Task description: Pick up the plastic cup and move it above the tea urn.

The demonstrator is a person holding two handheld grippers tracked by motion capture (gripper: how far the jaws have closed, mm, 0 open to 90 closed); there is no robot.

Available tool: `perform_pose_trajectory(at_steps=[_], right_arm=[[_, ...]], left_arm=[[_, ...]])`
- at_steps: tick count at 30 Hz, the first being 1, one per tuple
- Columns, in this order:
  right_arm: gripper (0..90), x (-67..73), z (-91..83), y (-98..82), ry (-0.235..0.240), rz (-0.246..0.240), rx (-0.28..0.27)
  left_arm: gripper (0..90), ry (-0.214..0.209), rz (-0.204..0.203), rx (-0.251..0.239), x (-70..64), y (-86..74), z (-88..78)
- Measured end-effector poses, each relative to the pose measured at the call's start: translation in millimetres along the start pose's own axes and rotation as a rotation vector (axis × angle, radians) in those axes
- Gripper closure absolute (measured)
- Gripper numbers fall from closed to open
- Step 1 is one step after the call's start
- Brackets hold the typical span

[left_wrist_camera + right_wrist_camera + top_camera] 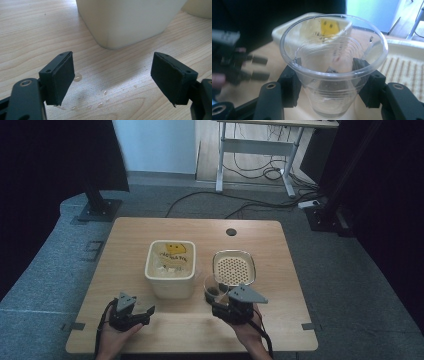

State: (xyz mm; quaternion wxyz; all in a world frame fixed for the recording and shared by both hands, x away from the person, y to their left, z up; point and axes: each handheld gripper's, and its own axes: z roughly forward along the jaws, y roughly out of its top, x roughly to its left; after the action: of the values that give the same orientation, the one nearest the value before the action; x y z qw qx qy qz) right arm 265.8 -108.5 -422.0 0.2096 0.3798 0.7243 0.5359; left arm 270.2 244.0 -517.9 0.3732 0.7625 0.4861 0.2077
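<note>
A clear plastic cup [332,62] stands upright between the jaws of my right gripper [328,75], which is shut on its lower wall. In the high view the cup [214,288] sits just in front of a cream perforated strainer tray [234,267], with something dark at its bottom. A cream tub [170,270] at the table's middle holds pale lumps and a yellow smiley print. My left gripper [148,315] rests low near the front left, open and holding nothing. The tub's wall [125,22] is close ahead of its open jaws [113,67].
Water drops [77,77] lie on the wooden table [125,250] between the left jaws. A round cable hole [231,232] is at the table's back edge. Cables and a desk frame [255,150] are on the floor beyond. The left hand's gripper [237,67] appears blurred behind the cup.
</note>
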Motion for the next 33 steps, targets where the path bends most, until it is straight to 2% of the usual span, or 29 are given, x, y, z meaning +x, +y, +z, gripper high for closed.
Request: perform_pose_trajectory(at_steps=[4, 5, 7, 15, 20, 22, 23, 24, 27, 28, 29, 30, 31, 32, 33], right_arm=[[43.4, -8.7, 11.3, 20.2, -0.022, 0.047, -0.002], [43.4, -8.7, 11.3, 20.2, -0.022, 0.047, -0.002], [43.3, -12.5, 21.5, 30.2, -0.034, 0.081, -0.005], [43.3, -9.8, 37.6, 40.7, -0.041, 0.109, -0.011], [43.0, -13.6, 46.3, 45.5, -0.065, 0.175, -0.024], [42.7, -17.7, 48.2, 46.7, -0.074, 0.241, -0.050], [42.7, -17.7, 48.2, 46.7, -0.074, 0.241, -0.050], [42.8, -24.2, 51.2, 46.7, -0.055, 0.357, -0.080], [43.1, -30.2, 55.7, 44.6, -0.035, 0.503, -0.119], [43.1, -30.2, 55.7, 44.6, -0.035, 0.503, -0.119], [43.2, -31.8, 57.5, 43.0, -0.028, 0.575, -0.138], [43.2, -32.3, 57.8, 42.2, -0.030, 0.606, -0.147], [43.2, -32.3, 57.8, 42.2, -0.030, 0.606, -0.147], [43.2, -33.4, 58.5, 41.0, -0.024, 0.674, -0.169], [43.2, -33.4, 58.5, 41.0, -0.024, 0.674, -0.169]], left_arm=[[19.2, -0.001, -0.003, 0.000, 1.0, -0.2, 0.0], [19.2, -0.001, -0.003, 0.000, 1.0, -0.2, 0.0], [19.2, 0.000, -0.005, 0.002, 2.1, -0.5, 0.5], [19.2, 0.002, -0.006, 0.006, 3.1, -1.3, 1.0], [19.2, 0.003, -0.004, 0.008, 3.0, -1.5, 1.4], [19.2, 0.005, -0.002, 0.009, 2.8, -1.6, 1.9], [19.2, 0.005, -0.002, 0.009, 2.8, -1.6, 1.9], [19.2, 0.004, 0.000, 0.013, 2.3, -1.6, 2.3], [19.2, 0.004, 0.004, 0.014, 1.9, -1.7, 2.3], [19.2, 0.004, 0.004, 0.014, 1.9, -1.7, 2.3], [19.2, 0.003, 0.004, 0.014, 1.9, -1.8, 2.2], [19.2, 0.004, 0.003, 0.013, 2.2, -1.9, 2.3], [19.2, 0.004, 0.003, 0.013, 2.2, -1.9, 2.3], [19.2, 0.003, 0.003, 0.014, 2.4, -2.0, 2.4], [19.2, 0.003, 0.003, 0.014, 2.4, -2.0, 2.4]])
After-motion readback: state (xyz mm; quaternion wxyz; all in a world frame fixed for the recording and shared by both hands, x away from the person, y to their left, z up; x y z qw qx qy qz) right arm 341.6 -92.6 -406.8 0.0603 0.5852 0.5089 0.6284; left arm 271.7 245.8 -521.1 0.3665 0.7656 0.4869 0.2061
